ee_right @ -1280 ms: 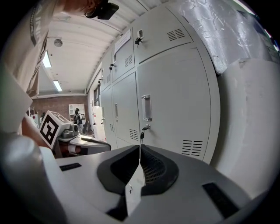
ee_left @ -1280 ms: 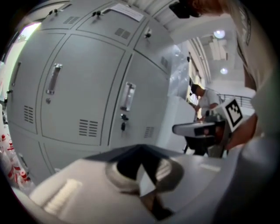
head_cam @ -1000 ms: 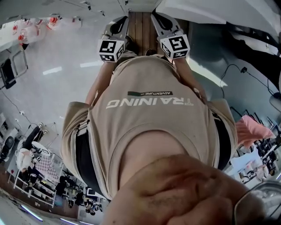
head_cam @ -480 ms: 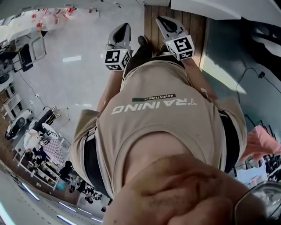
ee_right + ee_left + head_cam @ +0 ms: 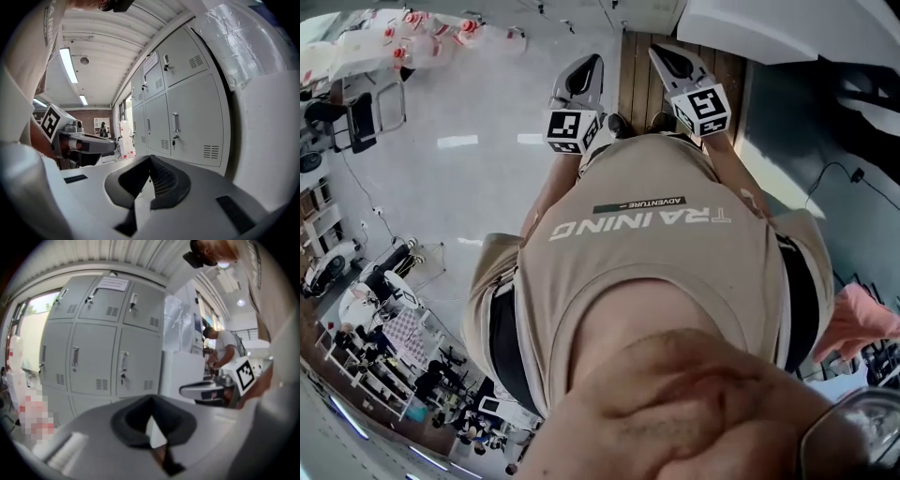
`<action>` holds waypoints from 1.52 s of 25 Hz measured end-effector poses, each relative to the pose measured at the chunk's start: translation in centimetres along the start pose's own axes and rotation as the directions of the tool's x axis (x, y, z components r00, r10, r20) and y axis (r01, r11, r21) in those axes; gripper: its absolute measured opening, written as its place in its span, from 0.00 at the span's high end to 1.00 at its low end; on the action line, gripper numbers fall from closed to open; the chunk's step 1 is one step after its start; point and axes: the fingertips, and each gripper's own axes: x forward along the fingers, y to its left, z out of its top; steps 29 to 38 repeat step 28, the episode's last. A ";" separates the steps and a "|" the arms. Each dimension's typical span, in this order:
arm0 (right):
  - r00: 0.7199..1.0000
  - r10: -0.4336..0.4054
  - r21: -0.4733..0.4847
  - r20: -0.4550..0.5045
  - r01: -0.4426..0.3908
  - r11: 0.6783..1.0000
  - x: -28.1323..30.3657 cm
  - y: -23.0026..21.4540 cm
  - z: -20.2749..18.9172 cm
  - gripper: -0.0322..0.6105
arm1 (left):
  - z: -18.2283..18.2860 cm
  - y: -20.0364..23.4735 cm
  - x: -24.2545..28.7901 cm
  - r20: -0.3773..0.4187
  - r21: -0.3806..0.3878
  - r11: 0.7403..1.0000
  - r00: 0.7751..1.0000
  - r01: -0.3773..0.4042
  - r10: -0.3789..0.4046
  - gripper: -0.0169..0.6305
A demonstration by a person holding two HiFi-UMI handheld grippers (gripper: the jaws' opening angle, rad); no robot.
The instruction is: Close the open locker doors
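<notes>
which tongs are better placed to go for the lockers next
Left, marginally. The left tongs face the locker fronts squarely; the right tongs see them at a slant beside a white wrapped block. Both are shut and empty, and no open door shows.

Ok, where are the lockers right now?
The lockers fill the left half of the left gripper view, just left of a white unit.

Lowest lockers largely hidden behind the left gripper, door notice print too small to read
</notes>
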 end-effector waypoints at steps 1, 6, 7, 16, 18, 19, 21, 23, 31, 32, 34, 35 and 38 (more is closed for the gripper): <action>1.000 -0.012 -0.012 0.007 0.012 1.000 0.1 0.3 0.5 0.93 | -0.2 0.4 -0.4 0.003 -0.029 1.000 1.000 -0.004 0.004 0.97; 0.997 -0.070 -0.008 0.025 0.070 0.998 0.2 0.6 1.9 0.93 | -0.6 2.1 -1.2 0.034 -0.148 0.989 0.999 -0.005 0.010 0.97; 0.997 -0.068 -0.022 0.032 0.069 0.997 0.1 0.9 2.1 0.93 | -0.3 2.2 -1.3 0.042 -0.129 0.992 0.999 0.002 0.003 0.97; 0.995 -0.075 -0.051 0.070 0.078 0.996 -1.0 3.6 2.4 0.93 | -0.4 1.5 -1.8 0.022 -0.107 0.992 0.998 0.062 -0.060 0.97; 0.994 -0.081 -0.063 0.071 0.085 0.994 -1.5 3.8 2.2 0.93 | -0.7 1.2 -2.1 0.015 -0.101 0.993 0.998 0.068 -0.067 0.97; 0.994 -0.087 -0.061 0.067 0.091 0.994 -1.8 3.8 1.9 0.93 | -1.0 1.1 -2.3 0.013 -0.100 0.993 0.998 0.068 -0.067 0.97; 0.993 -0.104 -0.035 0.057 0.106 0.994 -2.4 3.5 1.0 0.93 | -1.3 1.0 -2.6 0.010 -0.103 0.993 0.998 0.066 -0.065 0.97; 0.991 -0.123 -0.010 0.051 0.124 0.992 -3.1 3.1 0.4 0.93 | -1.5 0.9 -2.9 0.008 -0.105 0.992 0.998 0.067 -0.067 0.97; 0.989 -0.138 -0.042 0.046 0.140 0.989 -3.8 3.2 0.5 0.93 | -1.4 0.4 -3.4 0.004 -0.079 0.994 0.997 0.074 -0.074 0.97; 0.989 -0.138 -0.042 0.046 0.140 0.989 -3.8 3.2 0.5 0.93 | -1.4 0.4 -3.4 0.004 -0.079 0.994 0.997 0.074 -0.074 0.97; 0.989 -0.138 -0.042 0.046 0.140 0.989 -3.8 3.2 0.5 0.93 | -1.4 0.4 -3.4 0.004 -0.079 0.994 0.997 0.074 -0.074 0.97; 0.989 -0.138 -0.042 0.046 0.140 0.989 -3.8 3.2 0.5 0.93 | -1.4 0.4 -3.4 0.004 -0.079 0.994 0.997 0.074 -0.074 0.97; 0.989 -0.138 -0.042 0.046 0.140 0.989 -3.8 3.2 0.5 0.93 | -1.4 0.4 -3.4 0.004 -0.079 0.994 0.997 0.074 -0.074 0.97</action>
